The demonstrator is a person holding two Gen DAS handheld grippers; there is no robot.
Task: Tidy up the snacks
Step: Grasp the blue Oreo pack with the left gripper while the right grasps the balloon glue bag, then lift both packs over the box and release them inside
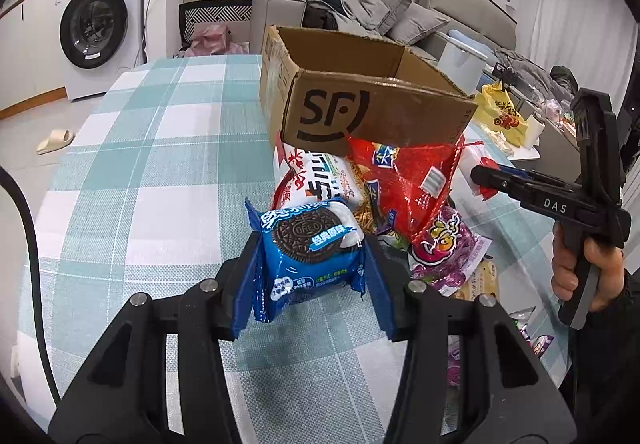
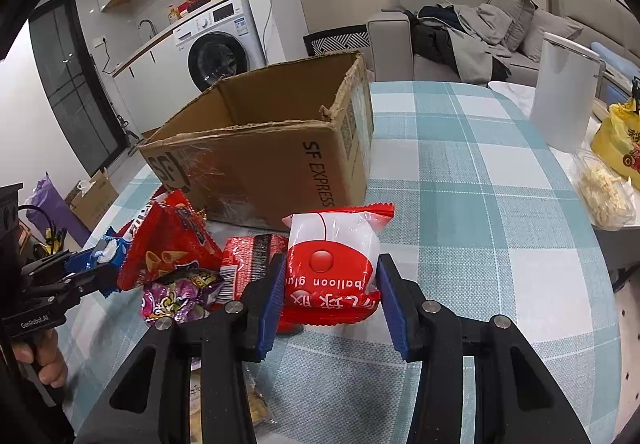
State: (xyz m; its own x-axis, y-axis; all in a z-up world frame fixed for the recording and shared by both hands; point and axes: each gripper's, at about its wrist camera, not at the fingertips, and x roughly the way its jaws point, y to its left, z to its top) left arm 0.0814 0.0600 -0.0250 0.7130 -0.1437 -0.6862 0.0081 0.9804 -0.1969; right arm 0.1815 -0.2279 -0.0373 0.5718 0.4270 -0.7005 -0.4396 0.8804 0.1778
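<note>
Checked blue and white cloth covers the table point(image 1: 160, 171), and on it, near the far edge, stands an open cardboard box point(image 1: 360, 111) printed with a courier logo. Held up off the cloth in the left gripper point(image 1: 312, 276) is a blue cookie pack point(image 1: 308, 256), clamped on both sides by the blue pads of the fingers point(image 1: 250, 284). The right gripper point(image 2: 332, 296) grips a red and white snack pack point(image 2: 332, 268) the same way, its fingers point(image 2: 272, 296) pressed against the pack's two sides, the pack hanging in front of the box's near wall. Between the two held packs and the box lies a loose heap of other snacks: a red bag point(image 1: 404, 183) leaning against the box front, a white and red bag point(image 1: 316, 179) beside it, and a purple bag point(image 1: 448, 252) lower down, close to the near edge. From the left wrist view the right gripper shows at the right edge, with a hand point(image 1: 588, 268) around its grip. Farther right on the table stand a white jug point(image 2: 564, 91) and a yellow bag point(image 2: 616, 139), well apart from the box. Beyond the table are a grey sofa point(image 1: 400, 3) piled with clothes and cushions, and a white washing machine point(image 1: 96, 23) under a counter; a beige slipper point(image 1: 56, 139) lies on the floor.
</note>
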